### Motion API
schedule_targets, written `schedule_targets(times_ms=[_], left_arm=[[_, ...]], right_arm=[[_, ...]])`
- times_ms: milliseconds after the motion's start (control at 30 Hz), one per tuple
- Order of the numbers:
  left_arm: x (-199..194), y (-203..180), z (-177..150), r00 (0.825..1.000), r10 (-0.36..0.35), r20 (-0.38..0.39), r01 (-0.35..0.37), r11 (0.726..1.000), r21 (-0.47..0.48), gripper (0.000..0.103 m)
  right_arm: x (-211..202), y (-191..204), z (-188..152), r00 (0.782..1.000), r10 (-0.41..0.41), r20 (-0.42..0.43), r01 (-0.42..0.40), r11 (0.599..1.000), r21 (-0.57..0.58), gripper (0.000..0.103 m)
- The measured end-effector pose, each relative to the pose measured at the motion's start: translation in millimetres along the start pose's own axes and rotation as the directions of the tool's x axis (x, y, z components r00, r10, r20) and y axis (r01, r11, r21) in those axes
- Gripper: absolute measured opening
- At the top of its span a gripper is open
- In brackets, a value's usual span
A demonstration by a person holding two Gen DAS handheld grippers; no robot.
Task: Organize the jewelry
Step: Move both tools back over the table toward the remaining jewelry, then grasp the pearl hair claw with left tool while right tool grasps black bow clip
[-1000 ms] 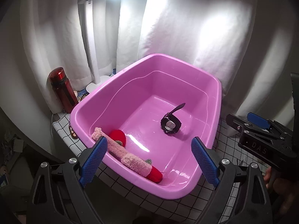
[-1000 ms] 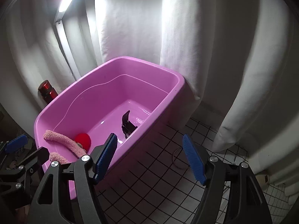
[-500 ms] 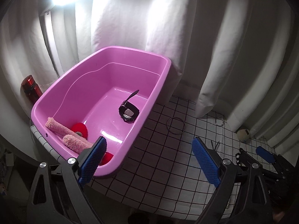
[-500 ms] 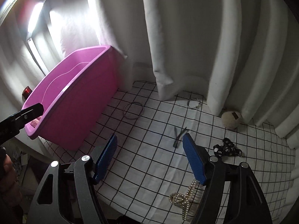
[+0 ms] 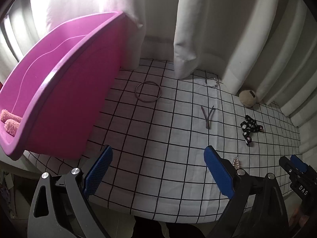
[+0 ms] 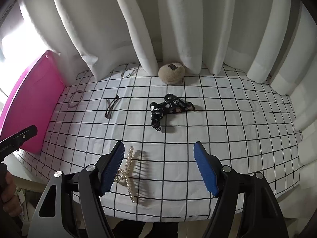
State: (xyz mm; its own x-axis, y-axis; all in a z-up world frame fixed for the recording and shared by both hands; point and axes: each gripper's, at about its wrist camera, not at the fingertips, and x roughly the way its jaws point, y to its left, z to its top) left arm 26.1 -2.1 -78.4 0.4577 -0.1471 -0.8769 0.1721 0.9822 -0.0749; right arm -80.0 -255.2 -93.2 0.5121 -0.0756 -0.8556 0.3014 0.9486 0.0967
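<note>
Pearl hair claw [image 6: 129, 175] on the checked desk [image 6: 227, 123], just beside right tongs' [image 6: 159, 166] left finger, long axis running away; both tongs gaping, empty; left tongs [image 5: 157, 171] farther off

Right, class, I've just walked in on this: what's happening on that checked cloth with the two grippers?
A person is tidying jewelry and hair accessories with a gripper in each hand. Both the left gripper and right gripper are open and empty, above the cloth. Still lying loose are a pearl clip by the right gripper, a black scrunchie, a hairpin, a bangle and a small ring. The pink tub sits at the left.
</note>
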Motion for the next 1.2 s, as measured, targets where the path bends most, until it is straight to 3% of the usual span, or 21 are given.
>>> schedule_targets(times_ms=[300, 633, 1200], left_arm=[[33, -60, -41, 0.997, -0.025, -0.075, 0.029, 0.998, 0.049, 0.092], [57, -103, -76, 0.994, -0.006, -0.111, 0.004, 1.0, -0.016, 0.092], [83, -149, -102, 0.989, 0.006, -0.15, -0.017, 0.997, -0.073, 0.092]], right_arm=[[46, -22, 6, 0.999, -0.003, -0.046, 0.0, 0.998, -0.065, 0.069], [103, -31, 29, 0.993, 0.09, -0.071, -0.1, 0.983, -0.151, 0.069], [147, -24, 61, 0.983, 0.149, -0.103, -0.174, 0.935, -0.308, 0.069]])
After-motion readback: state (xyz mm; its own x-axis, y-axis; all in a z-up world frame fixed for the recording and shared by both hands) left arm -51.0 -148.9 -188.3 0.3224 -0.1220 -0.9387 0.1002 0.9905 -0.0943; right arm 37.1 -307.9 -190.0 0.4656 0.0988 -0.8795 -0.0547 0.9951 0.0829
